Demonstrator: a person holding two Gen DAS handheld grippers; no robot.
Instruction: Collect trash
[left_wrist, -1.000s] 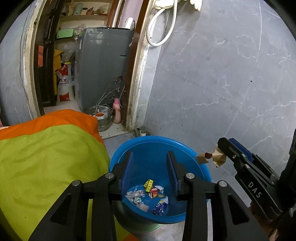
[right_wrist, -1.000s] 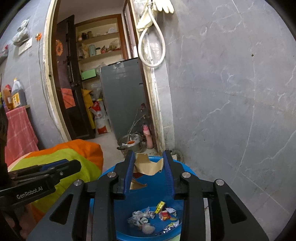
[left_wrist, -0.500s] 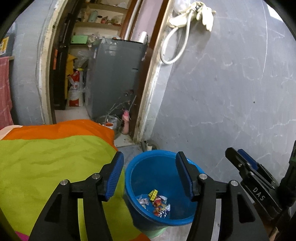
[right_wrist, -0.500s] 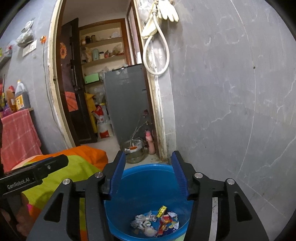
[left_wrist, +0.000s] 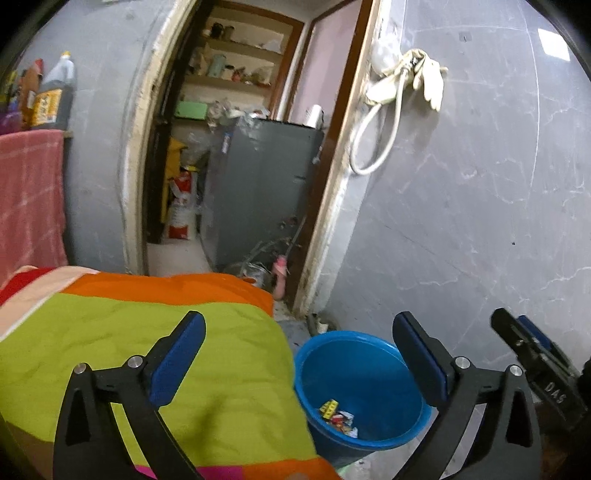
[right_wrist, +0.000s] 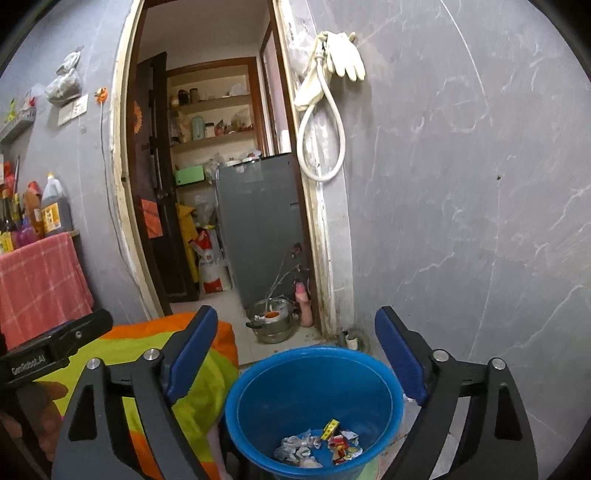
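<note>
A blue plastic bin (left_wrist: 306, 373) (right_wrist: 391, 369) stands on the floor beside the bed, against the grey wall. Crumpled wrappers and paper scraps (left_wrist: 338, 415) (right_wrist: 317, 445) lie at its bottom. My left gripper (left_wrist: 299, 354) is wide open and empty, above the bed's edge and the bin. My right gripper (right_wrist: 295, 350) is wide open and empty, above the bin. The right gripper also shows at the right edge of the left wrist view (left_wrist: 535, 358). The left gripper shows at the left edge of the right wrist view (right_wrist: 55, 350).
A bed with a green and orange cover (left_wrist: 110, 350) (right_wrist: 122, 350) fills the left. A doorway leads to a storeroom with a grey appliance (right_wrist: 258, 229) and a metal pot (right_wrist: 271, 321). A hose and gloves (right_wrist: 328, 74) hang on the wall. A pink towel (right_wrist: 37, 280) hangs at the left.
The right gripper opened and let its brown paper scrap go over the bin. Both grippers opened wide and drew up and back from the bin.
</note>
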